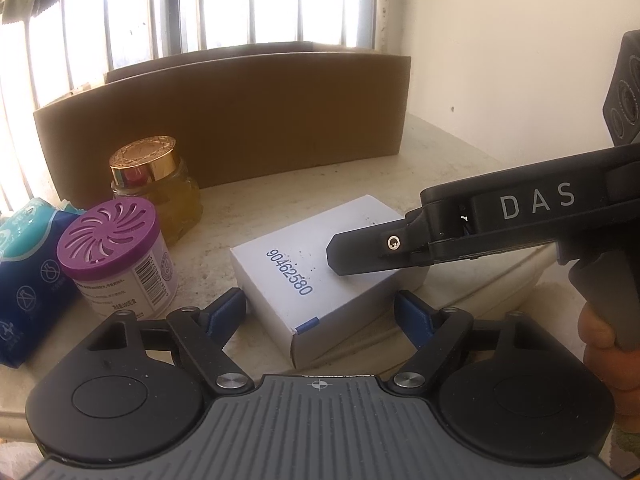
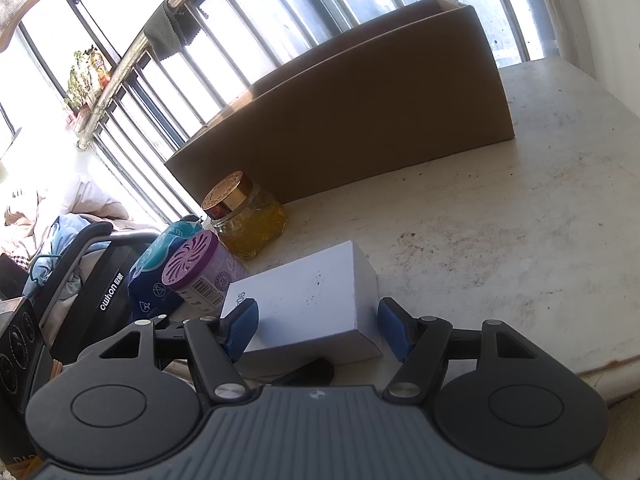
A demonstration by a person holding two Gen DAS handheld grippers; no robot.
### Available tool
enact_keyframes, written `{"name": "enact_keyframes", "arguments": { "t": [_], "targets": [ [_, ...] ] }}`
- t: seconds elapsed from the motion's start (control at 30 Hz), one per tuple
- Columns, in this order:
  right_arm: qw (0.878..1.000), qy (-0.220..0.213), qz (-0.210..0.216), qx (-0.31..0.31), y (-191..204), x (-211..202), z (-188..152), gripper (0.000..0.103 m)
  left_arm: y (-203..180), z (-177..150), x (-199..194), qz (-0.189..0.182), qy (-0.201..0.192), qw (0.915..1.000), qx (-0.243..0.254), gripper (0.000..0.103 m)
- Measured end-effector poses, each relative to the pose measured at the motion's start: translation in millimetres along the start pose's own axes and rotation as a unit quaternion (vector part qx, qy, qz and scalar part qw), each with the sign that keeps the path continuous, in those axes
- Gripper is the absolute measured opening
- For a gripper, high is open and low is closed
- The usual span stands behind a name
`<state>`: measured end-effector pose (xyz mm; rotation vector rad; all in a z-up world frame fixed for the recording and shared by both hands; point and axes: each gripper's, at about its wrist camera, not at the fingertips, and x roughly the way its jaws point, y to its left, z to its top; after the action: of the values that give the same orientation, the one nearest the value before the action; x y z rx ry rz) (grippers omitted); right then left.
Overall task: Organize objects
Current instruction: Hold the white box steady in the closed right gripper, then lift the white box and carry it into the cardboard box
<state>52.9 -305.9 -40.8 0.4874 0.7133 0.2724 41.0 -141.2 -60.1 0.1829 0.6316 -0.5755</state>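
Left wrist view shows the white box point(image 1: 320, 268) lying flat on the pale surface point(image 1: 460, 168), right between the spread blue fingers of the left hand-held gripper point(image 1: 320, 312). The right hand-held gripper point(image 2: 318, 326) is also spread wide, with one finger on each side of the box, not squeezing it. A purple-lidded can point(image 1: 116, 256) stands just beside the box, and a brown cardboard box point(image 1: 240, 120) stands behind.

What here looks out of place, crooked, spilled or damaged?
Nothing is spilled or visibly damaged. The white box lies flat but skewed on the table, out of line with the cardboard box. The gold-lidded jar and purple-lidded can stand upright. Both the left gripper and right gripper are open around it.
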Motion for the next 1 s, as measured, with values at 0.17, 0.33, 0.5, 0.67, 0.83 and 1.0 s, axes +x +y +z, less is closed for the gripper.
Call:
{"name": "enact_keyframes", "arguments": {
  "t": [0.17,0.33,0.5,0.67,0.83,1.0],
  "targets": [
    [1.0,0.001,-0.004,-0.003,2,0,0,0.07,-2,0,-1,0.0,-0.001,1.0,-0.002,0.081],
    [1.0,0.001,-0.005,-0.004,3,0,-1,0.07,-2,0,-1,0.0,-0.001,1.0,-0.002,0.081],
    [1.0,0.001,-0.006,-0.005,4,-1,-1,0.07,-1,1,-1,0.0,-0.001,1.0,-0.002,0.081],
    [1.0,-0.002,-0.007,-0.005,5,-3,-1,0.07,-1,2,-3,0.0,-0.004,1.0,-0.002,0.081],
    [1.0,-0.007,-0.008,-0.007,7,-7,0,0.07,-2,5,-6,-0.001,-0.009,1.0,-0.001,0.081],
    [1.0,-0.017,-0.01,-0.009,10,-15,1,0.07,-3,11,-12,-0.002,-0.017,0.9998,0.0,0.081]
  ]
}}
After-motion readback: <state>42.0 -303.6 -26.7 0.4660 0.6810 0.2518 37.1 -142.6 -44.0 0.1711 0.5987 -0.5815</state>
